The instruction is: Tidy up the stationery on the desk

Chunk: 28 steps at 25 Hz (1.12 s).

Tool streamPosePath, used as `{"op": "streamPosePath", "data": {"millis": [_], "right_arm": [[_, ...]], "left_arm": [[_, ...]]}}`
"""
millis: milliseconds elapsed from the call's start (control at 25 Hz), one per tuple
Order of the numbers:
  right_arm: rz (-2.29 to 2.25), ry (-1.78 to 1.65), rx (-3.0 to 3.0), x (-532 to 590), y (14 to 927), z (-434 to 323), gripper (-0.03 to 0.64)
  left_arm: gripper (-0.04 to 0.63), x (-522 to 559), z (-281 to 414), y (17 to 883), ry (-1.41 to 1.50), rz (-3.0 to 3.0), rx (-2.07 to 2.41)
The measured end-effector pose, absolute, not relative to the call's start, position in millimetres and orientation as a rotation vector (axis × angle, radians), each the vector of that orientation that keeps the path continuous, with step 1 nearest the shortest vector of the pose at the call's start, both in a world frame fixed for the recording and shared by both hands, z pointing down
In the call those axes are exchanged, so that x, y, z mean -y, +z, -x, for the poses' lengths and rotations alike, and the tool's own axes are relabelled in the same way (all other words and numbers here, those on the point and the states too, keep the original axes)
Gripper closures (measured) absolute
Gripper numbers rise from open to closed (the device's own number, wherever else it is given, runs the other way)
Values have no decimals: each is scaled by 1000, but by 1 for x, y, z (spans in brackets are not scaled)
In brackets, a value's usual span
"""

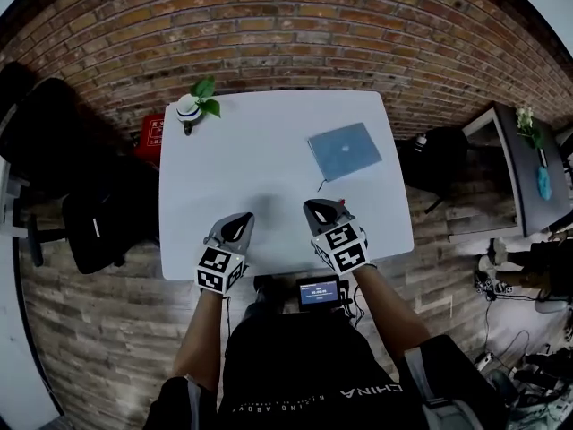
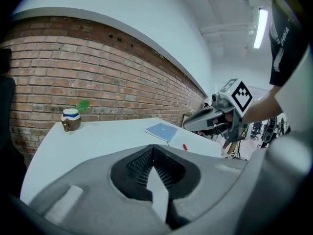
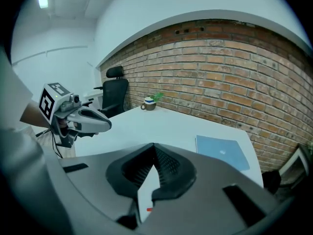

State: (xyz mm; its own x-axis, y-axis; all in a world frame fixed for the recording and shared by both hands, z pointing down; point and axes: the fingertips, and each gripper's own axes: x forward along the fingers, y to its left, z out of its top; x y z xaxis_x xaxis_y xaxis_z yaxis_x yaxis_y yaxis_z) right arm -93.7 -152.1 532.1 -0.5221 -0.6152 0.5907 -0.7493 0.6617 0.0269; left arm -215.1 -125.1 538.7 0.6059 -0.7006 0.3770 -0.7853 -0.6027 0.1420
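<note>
Brick wall is seen behind a white table point(image 1: 269, 159) in the head view. A blue notebook point(image 1: 345, 150) lies toward the far right, a pen point(image 1: 321, 184) just off its near corner, and a mug point(image 1: 187, 110) with a green sprig at the far left. The left gripper point(image 1: 240, 224) and right gripper point(image 1: 318, 210) are held over the near edge, apart from all three.

In the left gripper view, the fingers point(image 2: 139, 168) are closed together with nothing between them. The red pen point(image 2: 185, 147) is seen beside the notebook point(image 2: 161, 131).

In the right gripper view, the fingers point(image 3: 168, 168) are likewise shut and empty, with the notebook point(image 3: 222, 153) ahead to the right.

Nothing is judged tidied yet: pen and notebook remain to be gathered, and no holder is seen.
</note>
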Motion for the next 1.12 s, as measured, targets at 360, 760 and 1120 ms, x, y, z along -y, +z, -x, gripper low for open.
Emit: {"op": "streamPosePath", "data": {"millis": [360,760,1120], "right_arm": [[-1202,369,2232,148,531,90,607],[-1244,406,2251,149,531,67,607],[-1271,409,2277,155,521,44,607]], "left_arm": [[601,140,208,544,418,-2615,1037],[601,139,182,534,423,-2637,1031],[601,146,162,521,411,-2645,1077]]}}
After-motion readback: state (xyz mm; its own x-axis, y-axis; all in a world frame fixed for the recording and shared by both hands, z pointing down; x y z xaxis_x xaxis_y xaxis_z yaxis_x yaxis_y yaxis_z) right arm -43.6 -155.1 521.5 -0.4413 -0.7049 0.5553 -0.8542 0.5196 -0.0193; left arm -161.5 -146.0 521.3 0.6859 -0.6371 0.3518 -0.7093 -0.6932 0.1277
